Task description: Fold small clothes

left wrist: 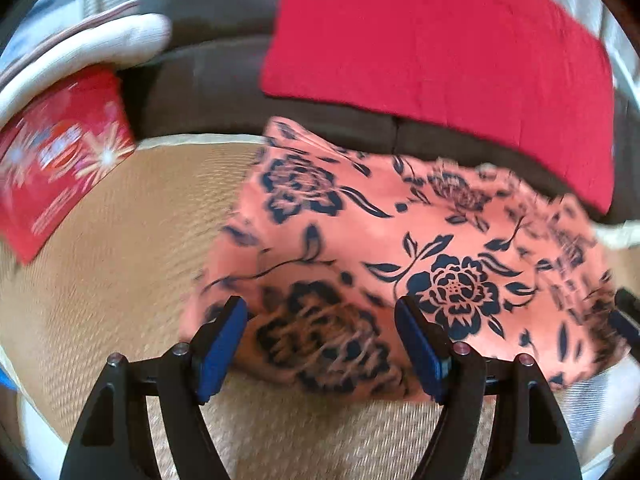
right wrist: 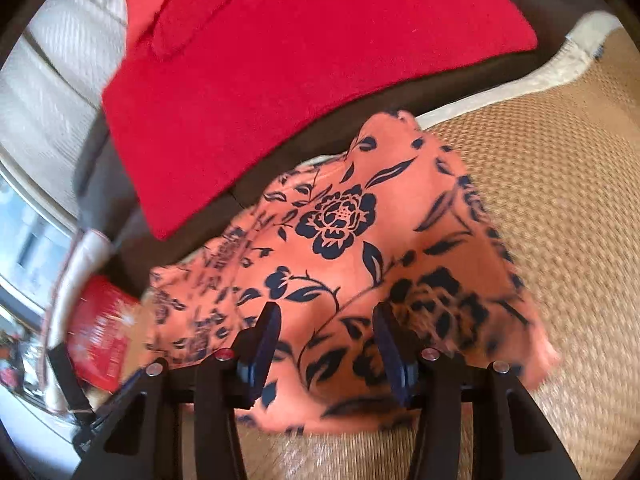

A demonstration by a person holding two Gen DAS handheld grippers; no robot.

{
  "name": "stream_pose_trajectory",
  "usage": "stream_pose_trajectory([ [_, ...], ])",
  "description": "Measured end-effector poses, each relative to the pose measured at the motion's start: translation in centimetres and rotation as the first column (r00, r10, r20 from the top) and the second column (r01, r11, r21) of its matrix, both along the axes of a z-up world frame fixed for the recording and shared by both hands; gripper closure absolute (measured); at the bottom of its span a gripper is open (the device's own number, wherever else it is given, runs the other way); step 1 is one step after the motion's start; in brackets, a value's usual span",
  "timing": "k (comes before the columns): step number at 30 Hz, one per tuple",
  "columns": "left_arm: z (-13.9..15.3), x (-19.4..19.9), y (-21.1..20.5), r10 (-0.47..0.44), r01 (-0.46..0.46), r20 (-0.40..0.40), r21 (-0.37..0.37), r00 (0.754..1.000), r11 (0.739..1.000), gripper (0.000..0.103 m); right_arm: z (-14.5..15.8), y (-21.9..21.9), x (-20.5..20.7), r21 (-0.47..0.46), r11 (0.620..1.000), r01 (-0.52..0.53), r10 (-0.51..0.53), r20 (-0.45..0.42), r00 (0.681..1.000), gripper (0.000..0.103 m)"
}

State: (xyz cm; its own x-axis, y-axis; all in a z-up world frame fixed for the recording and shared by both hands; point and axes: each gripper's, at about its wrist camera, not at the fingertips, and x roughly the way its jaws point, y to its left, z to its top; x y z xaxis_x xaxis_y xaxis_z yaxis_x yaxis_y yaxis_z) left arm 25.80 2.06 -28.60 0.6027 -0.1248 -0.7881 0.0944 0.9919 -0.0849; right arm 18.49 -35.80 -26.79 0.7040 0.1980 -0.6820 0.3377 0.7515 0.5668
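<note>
Since the mat [left wrist: 100,248] is the widest thing here, start there: it is a woven tan surface, and the cloth [left wrist: 400,248] lies on it, its far edge up against the dark sofa [left wrist: 216,80]. On that sofa rests a red garment [left wrist: 440,40], apart from the job for now. The cloth is coral with dark flowers, and its near part looks already doubled over, though blur hides the exact edges.

The left gripper [left wrist: 320,344] hovers over the cloth's near left corner with its jaws wide and nothing between them. The right gripper [right wrist: 326,344], over the near edge further right, has its jaws set narrower, with cloth lying below the gap; I cannot tell whether the pads touch it.

The step in hand looks like taking the near edge for the next fold. To do it well, each gripper should likely bite only the top layers at its own corner. Both should lift together so the edge stays straight. Then carry it to meet the far edge squarely. A bite taken too deep would drag the lower layer and spoil the fold.
</note>
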Motion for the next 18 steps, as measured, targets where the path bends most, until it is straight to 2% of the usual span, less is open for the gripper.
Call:
stream_pose_trajectory([
  [4,0.2,-3.0,4.0,0.084,-0.08,0.047,-0.08,0.995,0.994,0.026,1.2,-1.2,-3.2,0.068,0.997,0.034,-0.039,0.074,0.997,0.04],
  [6,0.0,-2.2,5.0,0.112,-0.108,0.041,-0.096,0.993,0.989,0.026,1.8,-1.1,-4.7,0.058,0.998,0.033,-0.039,0.107,0.993,0.039],
  [9,-0.3,-2.5,6.5,0.14,-0.137,0.023,-0.11,0.99,0.984,0.026,1.6,-0.1,-5.5,0.061,0.998,0.004,-0.009,0.093,0.996,0.039],
  [13,-0.6,-2.5,7.8,0.135,-0.135,-0.016,-0.176,0.991,0.975,0.026,0.7,0.6,-5.9,0.139,0.99,-0.029,0.019,0.068,0.997,0.039],
  [18,-1.1,-1.7,8.9,0.186,-0.187,-0.024,-0.183,0.982,0.965,0.026,0.4,0.3,-5.6,0.159,0.987,-0.019,0.005,0.086,0.996,0.039],
])
